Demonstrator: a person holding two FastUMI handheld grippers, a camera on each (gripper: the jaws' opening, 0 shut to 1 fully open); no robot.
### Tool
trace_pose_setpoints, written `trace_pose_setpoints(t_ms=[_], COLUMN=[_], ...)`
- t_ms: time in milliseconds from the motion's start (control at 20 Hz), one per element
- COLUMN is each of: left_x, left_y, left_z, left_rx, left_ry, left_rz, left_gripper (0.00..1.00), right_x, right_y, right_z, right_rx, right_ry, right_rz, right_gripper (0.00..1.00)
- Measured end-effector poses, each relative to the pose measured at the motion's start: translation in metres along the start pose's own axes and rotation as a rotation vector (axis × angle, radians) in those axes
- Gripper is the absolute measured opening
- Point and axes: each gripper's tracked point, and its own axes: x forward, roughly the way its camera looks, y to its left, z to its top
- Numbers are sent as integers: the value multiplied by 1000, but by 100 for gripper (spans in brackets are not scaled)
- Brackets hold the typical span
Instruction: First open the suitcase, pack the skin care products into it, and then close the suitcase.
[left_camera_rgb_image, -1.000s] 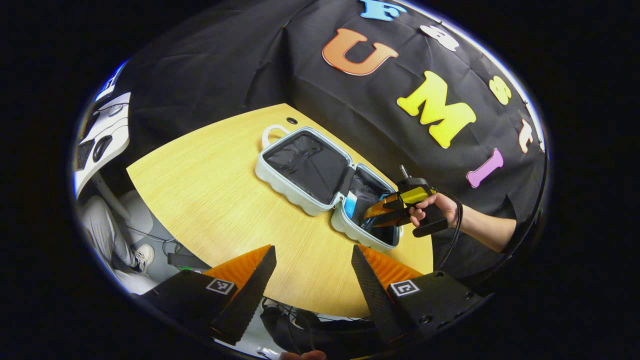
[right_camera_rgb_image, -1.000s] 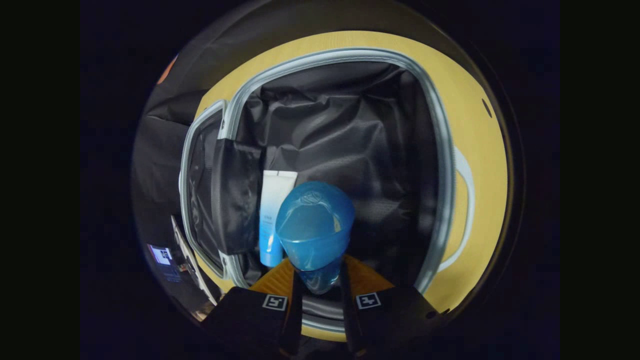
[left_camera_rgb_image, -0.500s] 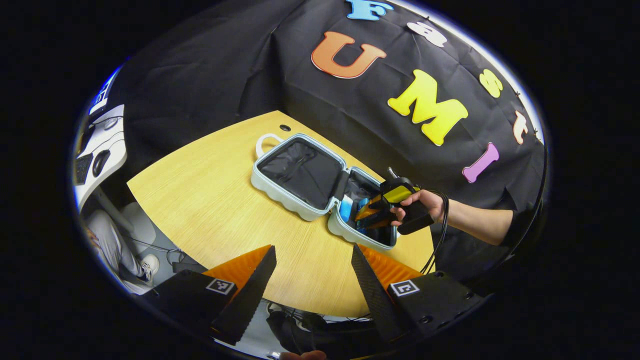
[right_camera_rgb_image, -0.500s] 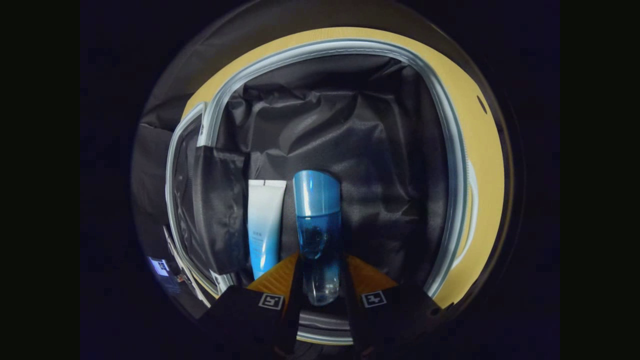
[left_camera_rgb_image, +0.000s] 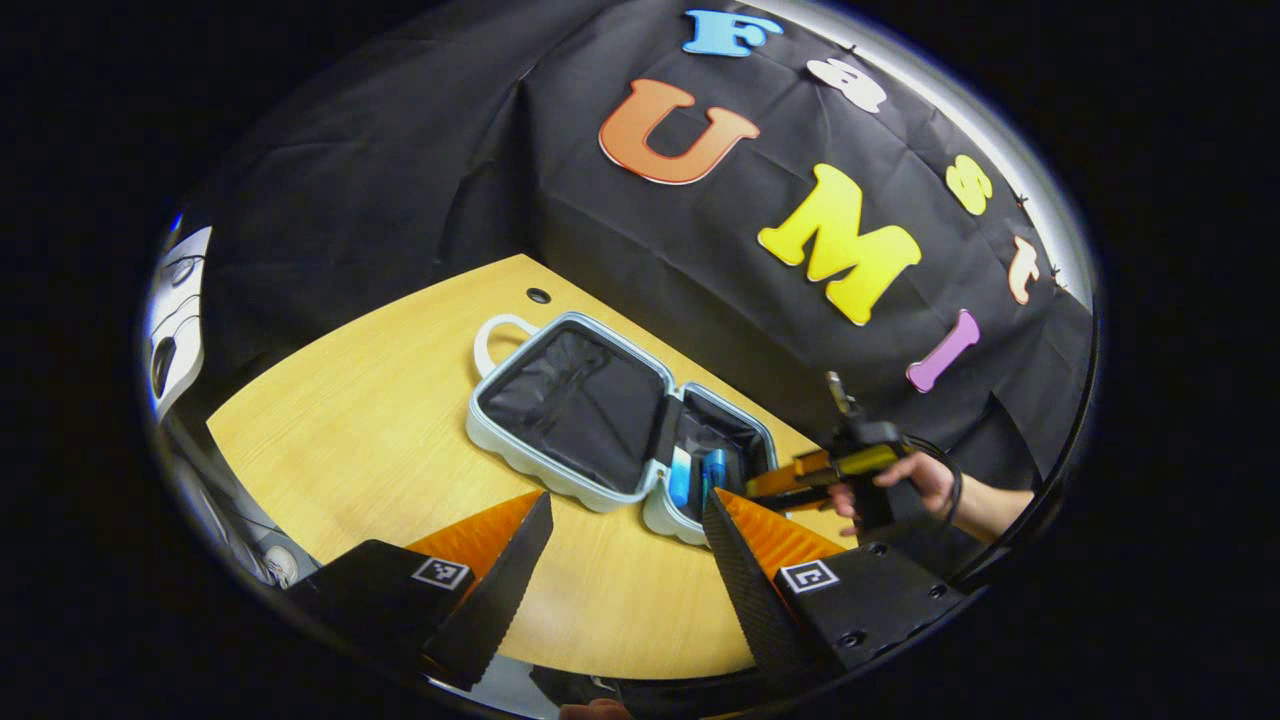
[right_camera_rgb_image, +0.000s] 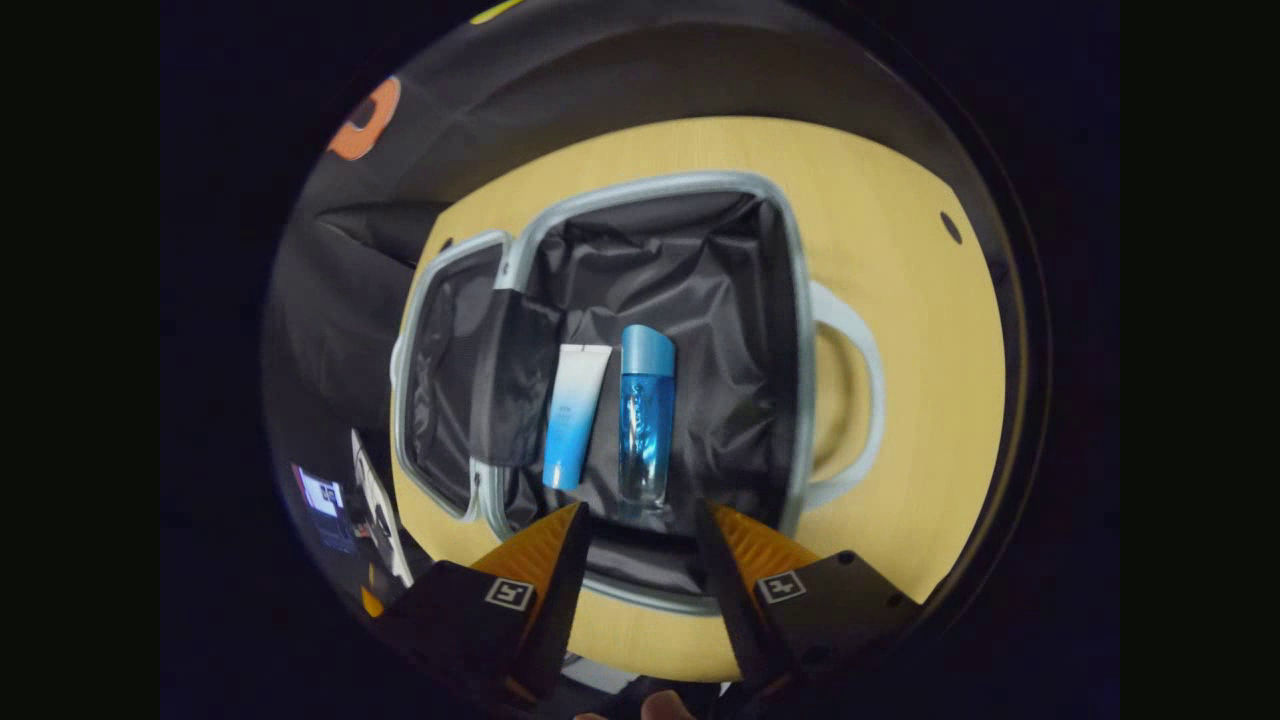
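The pale suitcase (right_camera_rgb_image: 800, 300) lies open on the bench (right_camera_rgb_image: 900, 250). Inside, a blue bottle (right_camera_rgb_image: 645, 415) and white-blue tube (right_camera_rgb_image: 575, 415) lie side by side, lengthwise, the bottle's cap pointing away from the spread, empty right claw (right_camera_rgb_image: 635, 545). The left claw (left_camera_rgb_image: 625, 535) gapes empty.

both claws, left (left_camera_rgb_image: 625, 540) and right (right_camera_rgb_image: 632, 545), gape empty.
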Motion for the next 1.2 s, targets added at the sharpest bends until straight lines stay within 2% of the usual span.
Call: trace_pose_setpoints(t_ms=[50, 100, 200, 350, 450, 500, 550, 750, 950, 1000, 1050, 1150, 1200], left_x=[12, 24, 44, 80, 104, 121, 138, 182, 216, 221, 226, 238, 243], left_y=[16, 28, 50, 79, 93, 108, 122, 153, 167, 165, 165, 167, 165], left_z=[11, 22, 49, 83, 99, 102, 102, 91, 76, 75, 74, 70, 70], left_rx=[14, 31, 40, 7, -36, -50, -64, -149, -200, -206, -202, -194, -204], left_ry=[-4, -13, -40, -82, -103, -97, -81, -5, 37, 45, 49, 71, 86], left_rz=[21, 33, 40, 36, -1, 12, 19, 18, 33, 21, 17, 28, 24], left_gripper=[97, 97, 97, 97, 97, 97, 97, 97, 97, 85, 96, 89, 78], right_x=[-13, -29, -64, -119, -146, -157, -166, -181, -188, -190, -191, -193, -193], right_y=[-10, -18, -16, -11, -12, -15, -17, -53, -69, -74, -81, -90, -94], right_z=[1, 1, 0, -10, -13, -19, -24, -30, -37, -35, -34, -35, -36], right_rx=[-65, -126, -219, -277, -295, -300, -310, -374, -302, -285, -257, -198, -169], right_ry=[-64, -129, -255, -407, -493, -521, -540, -585, -575, -585, -590, -588, -585], right_rz=[-22, -38, 5, 89, 114, 117, 117, -18, -39, -44, -55, -58, -55], right_gripper=[60, 66, 66, 68, 67, 68, 67, 68, 68, 68, 68, 68, 68])
